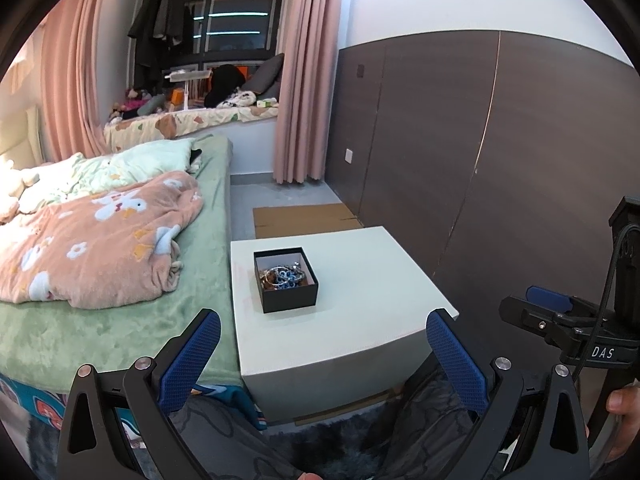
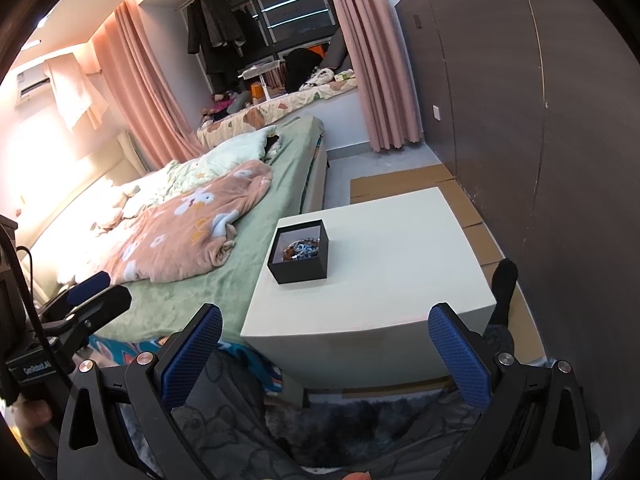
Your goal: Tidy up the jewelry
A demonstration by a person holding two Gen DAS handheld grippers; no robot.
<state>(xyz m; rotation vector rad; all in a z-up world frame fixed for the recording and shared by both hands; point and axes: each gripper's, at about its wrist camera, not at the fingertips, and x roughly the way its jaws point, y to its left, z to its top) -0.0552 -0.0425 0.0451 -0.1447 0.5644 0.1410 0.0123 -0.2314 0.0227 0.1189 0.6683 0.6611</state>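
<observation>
A small open black box [image 1: 286,280] stands on a white table [image 1: 360,320]; it also shows in the right wrist view [image 2: 300,252]. Inside lies a tangle of silver, blue and brown jewelry [image 1: 283,276] [image 2: 301,249]. My left gripper [image 1: 324,332] is open and empty, held back from the table's near edge. My right gripper [image 2: 326,328] is open and empty, also short of the table. Each gripper shows at the edge of the other's view: the right one [image 1: 560,312], the left one [image 2: 92,296].
A bed [image 1: 120,280] with a green sheet and a pink flowered blanket [image 1: 100,240] abuts the table's left side. A dark wardrobe wall [image 1: 480,160] stands on the right. Cardboard [image 1: 304,220] lies on the floor behind the table. My legs and a dark furry rug [image 2: 380,432] are below.
</observation>
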